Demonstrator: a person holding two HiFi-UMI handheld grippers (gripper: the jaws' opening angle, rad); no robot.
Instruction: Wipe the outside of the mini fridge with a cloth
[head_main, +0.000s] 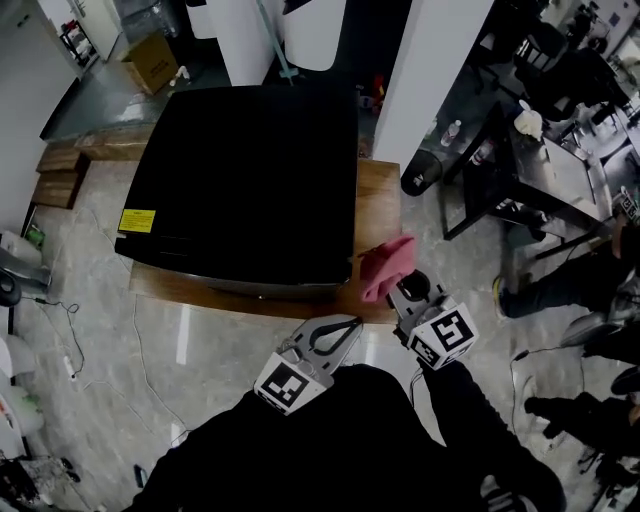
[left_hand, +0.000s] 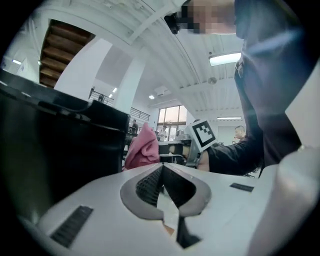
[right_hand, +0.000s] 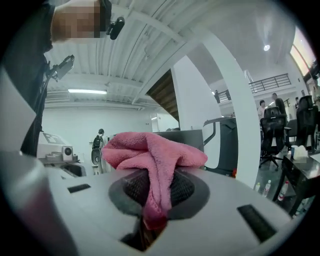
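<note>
The black mini fridge (head_main: 245, 185) stands on a low wooden platform (head_main: 378, 195), seen from above in the head view. A pink cloth (head_main: 385, 266) is pinched in my right gripper (head_main: 397, 290), held just off the fridge's near right corner. In the right gripper view the cloth (right_hand: 152, 159) bunches over the shut jaws. My left gripper (head_main: 342, 326) is lower and nearer to me, jaws together and empty. Its own view shows the fridge's dark side (left_hand: 55, 145) at left and the pink cloth (left_hand: 142, 149) ahead.
A white pillar (head_main: 430, 70) rises right of the fridge. A black-framed table (head_main: 540, 170) and a seated person's legs (head_main: 560, 285) are at the right. Cables (head_main: 70, 340) trail over the marble floor at left. A cardboard box (head_main: 150, 62) sits far back.
</note>
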